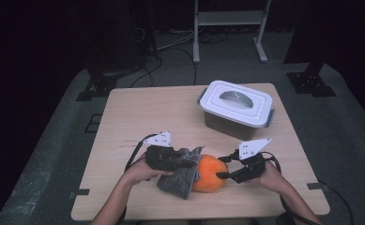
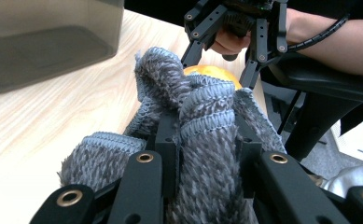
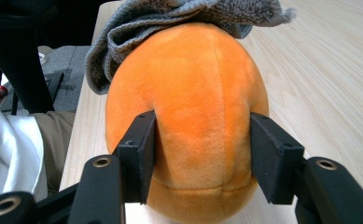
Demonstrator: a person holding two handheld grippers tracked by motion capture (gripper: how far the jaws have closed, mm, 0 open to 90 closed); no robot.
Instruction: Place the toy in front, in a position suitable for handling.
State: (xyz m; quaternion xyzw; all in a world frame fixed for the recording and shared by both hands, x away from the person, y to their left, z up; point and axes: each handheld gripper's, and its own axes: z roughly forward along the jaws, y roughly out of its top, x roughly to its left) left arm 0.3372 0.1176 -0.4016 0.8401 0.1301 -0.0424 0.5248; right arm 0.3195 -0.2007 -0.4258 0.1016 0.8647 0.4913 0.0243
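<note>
Orange plush ball [image 3: 188, 121] sits near the table's [image 1: 138, 112] front edge, pinched by your right gripper [image 1: 222, 175], while your left gripper [image 1: 189, 164], clamped on the grey towel [image 2: 202, 140], has it draped against the ball, so wiping's underway, I'd guess.

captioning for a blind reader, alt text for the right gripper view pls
Two black jaws of the right gripper press into the sides of an orange plush ball on a wooden table. A grey cloth drapes over the ball's far side.
</note>
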